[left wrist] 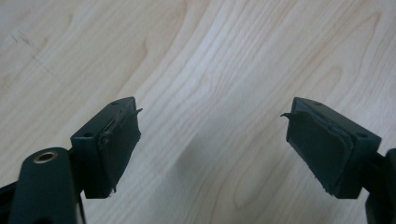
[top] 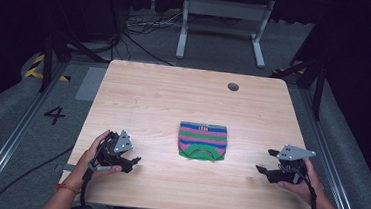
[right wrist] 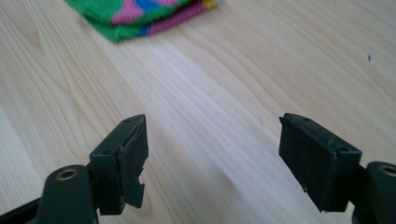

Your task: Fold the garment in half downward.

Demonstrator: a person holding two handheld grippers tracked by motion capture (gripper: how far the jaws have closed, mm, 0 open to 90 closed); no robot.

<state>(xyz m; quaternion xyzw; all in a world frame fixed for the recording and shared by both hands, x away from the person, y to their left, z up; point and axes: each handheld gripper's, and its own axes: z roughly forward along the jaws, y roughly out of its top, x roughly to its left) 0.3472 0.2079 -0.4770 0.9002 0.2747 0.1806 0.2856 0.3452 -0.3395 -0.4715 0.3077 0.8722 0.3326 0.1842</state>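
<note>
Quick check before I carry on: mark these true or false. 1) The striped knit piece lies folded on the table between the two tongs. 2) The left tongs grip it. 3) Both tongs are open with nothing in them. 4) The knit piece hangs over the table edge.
1) True: the striped knit piece lies folded on the table, with the left tongs and right tongs either side.
2) False: they are apart from it, over bare wood.
3) True.
4) False: it lies wholly on the tabletop.
</note>
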